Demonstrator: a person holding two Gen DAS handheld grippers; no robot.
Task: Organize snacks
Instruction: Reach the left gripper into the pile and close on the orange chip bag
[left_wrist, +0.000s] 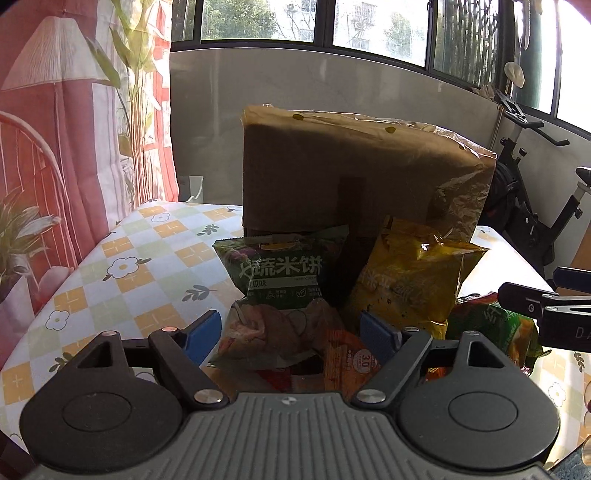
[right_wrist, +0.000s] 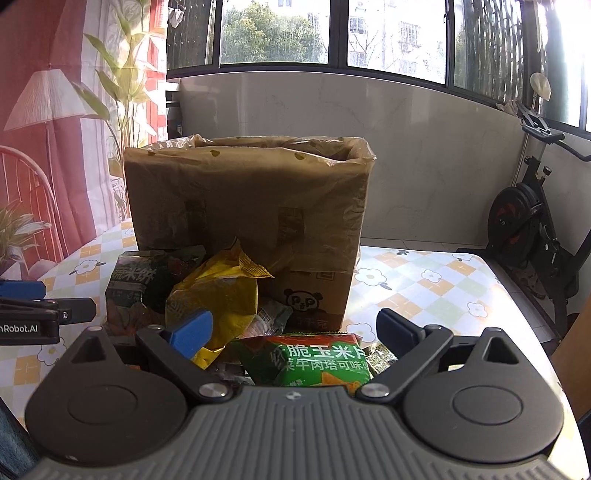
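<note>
A pile of snack bags lies in front of a tall cardboard box (left_wrist: 351, 177) (right_wrist: 240, 206) lined with a plastic bag. My left gripper (left_wrist: 291, 332) is open, and a green rice-cracker bag (left_wrist: 284, 273) (right_wrist: 133, 280) stands between its blue pads, which do not press on it. An orange packet (left_wrist: 347, 365) lies under that bag. A yellow bag (left_wrist: 410, 284) (right_wrist: 218, 291) leans to the right of it. My right gripper (right_wrist: 295, 334) is open just over a green corn-chip bag (right_wrist: 314, 362) (left_wrist: 491, 325), holding nothing. Each gripper's tip shows at the edge of the other view.
The table (left_wrist: 122, 266) (right_wrist: 424, 291) wears a checked cloth with flowers. An exercise bike (right_wrist: 524, 229) stands right of it, and a red curtain (left_wrist: 55, 147) hangs on the left. Bare cloth lies left and right of the pile.
</note>
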